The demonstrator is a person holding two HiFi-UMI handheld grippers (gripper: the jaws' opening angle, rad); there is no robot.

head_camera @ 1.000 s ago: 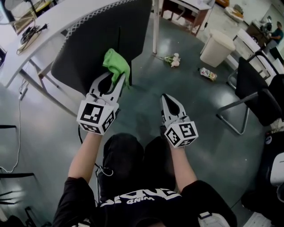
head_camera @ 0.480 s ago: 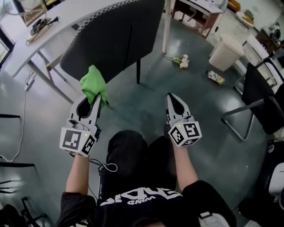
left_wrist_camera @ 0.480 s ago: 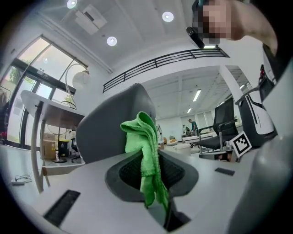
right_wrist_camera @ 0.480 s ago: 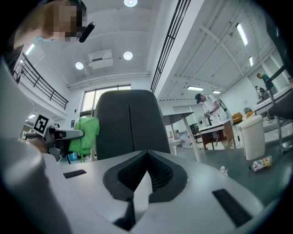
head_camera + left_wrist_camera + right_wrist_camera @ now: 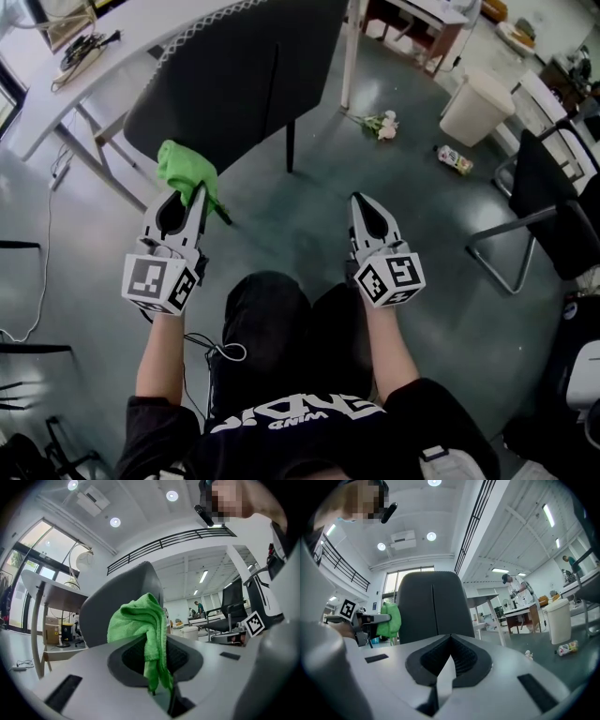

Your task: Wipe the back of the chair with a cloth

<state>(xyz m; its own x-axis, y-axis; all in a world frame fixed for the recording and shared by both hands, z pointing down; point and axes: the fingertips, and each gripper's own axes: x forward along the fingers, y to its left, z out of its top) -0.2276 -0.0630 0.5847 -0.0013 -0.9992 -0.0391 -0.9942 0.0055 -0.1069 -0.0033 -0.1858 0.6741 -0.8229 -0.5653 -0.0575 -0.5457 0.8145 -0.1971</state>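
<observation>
The left gripper (image 5: 190, 190) clamps a green cloth (image 5: 184, 167) at its jaw tips. The cloth sits at the lower left edge of the grey chair back (image 5: 246, 82); contact cannot be confirmed. The right gripper (image 5: 362, 200) points forward, jaws together and empty, well apart from the chair back. A white table (image 5: 112, 58) stands behind the chair. On the floor (image 5: 300, 211) to the right are flowers (image 5: 380, 125), a bottle (image 5: 455, 159) and a bin (image 5: 478, 105).
</observation>
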